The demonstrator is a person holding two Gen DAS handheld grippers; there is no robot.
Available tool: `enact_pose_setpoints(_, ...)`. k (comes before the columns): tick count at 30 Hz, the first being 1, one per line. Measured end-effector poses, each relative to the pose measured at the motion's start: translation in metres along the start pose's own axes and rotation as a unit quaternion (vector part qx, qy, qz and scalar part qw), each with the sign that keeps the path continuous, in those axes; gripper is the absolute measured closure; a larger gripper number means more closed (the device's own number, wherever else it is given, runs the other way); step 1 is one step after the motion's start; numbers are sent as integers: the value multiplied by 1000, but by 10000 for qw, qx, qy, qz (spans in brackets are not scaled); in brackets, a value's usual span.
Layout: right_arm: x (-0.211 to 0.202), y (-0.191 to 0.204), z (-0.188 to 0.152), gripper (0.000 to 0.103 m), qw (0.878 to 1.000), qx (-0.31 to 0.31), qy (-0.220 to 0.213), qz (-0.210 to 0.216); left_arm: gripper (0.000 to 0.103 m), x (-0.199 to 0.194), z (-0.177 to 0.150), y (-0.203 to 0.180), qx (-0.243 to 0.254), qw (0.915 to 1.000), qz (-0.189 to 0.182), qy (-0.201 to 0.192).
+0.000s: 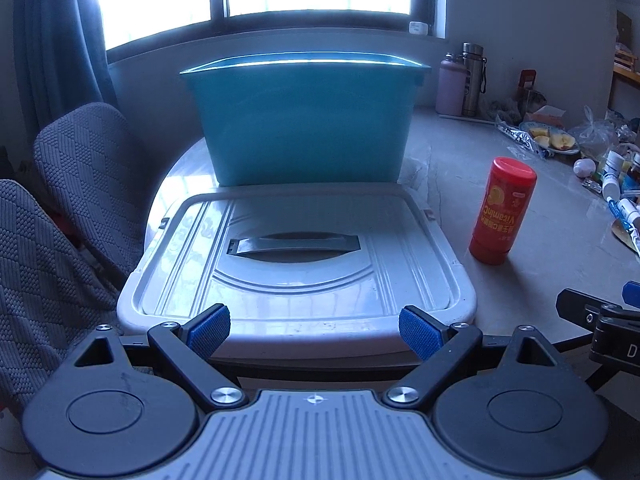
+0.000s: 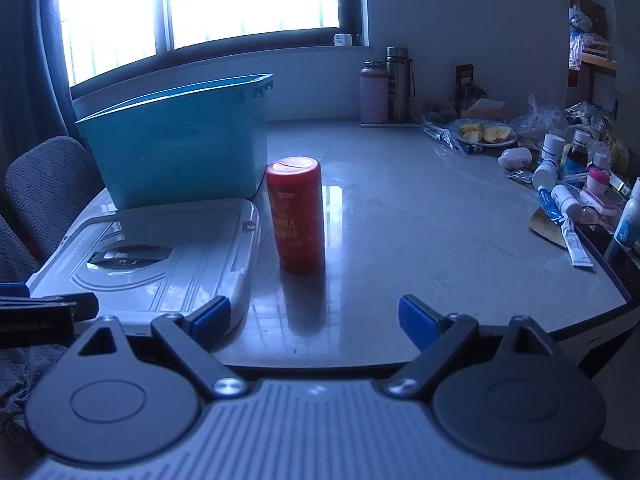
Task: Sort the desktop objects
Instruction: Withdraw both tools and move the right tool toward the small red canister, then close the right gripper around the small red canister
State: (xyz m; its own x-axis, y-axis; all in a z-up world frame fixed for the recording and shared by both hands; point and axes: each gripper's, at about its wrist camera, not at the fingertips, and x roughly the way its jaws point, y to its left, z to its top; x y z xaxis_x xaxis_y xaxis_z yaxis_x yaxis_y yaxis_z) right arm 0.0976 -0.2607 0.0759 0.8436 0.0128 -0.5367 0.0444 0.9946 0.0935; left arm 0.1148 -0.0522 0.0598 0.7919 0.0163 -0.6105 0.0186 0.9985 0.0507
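Note:
A red vitamin bottle [image 1: 503,211] [image 2: 296,214] stands upside down on the grey table [image 2: 420,220]. A teal storage bin [image 1: 304,120] [image 2: 176,140] stands at the table's far left, and its grey lid [image 1: 296,264] [image 2: 160,256] lies flat in front of it. My left gripper [image 1: 316,330] is open over the lid's near edge, with nothing between its blue pads [image 1: 210,330]. My right gripper [image 2: 314,322] is open just short of the bottle, empty, and part of it shows at the right edge of the left wrist view [image 1: 612,320].
Small bottles, tubes and packets [image 2: 568,192] crowd the table's right side, with a plate of cut fruit [image 2: 482,133] behind them. Two flasks [image 2: 386,88] stand by the back wall. Grey padded chairs [image 1: 80,184] sit to the left, under a bright window.

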Motion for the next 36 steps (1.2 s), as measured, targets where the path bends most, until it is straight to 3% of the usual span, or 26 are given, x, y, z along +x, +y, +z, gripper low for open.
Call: enact_pose_setpoints(36,112,11,48,12,9998,-10,186,54,10,91,52,2,-141,9996,189,164)
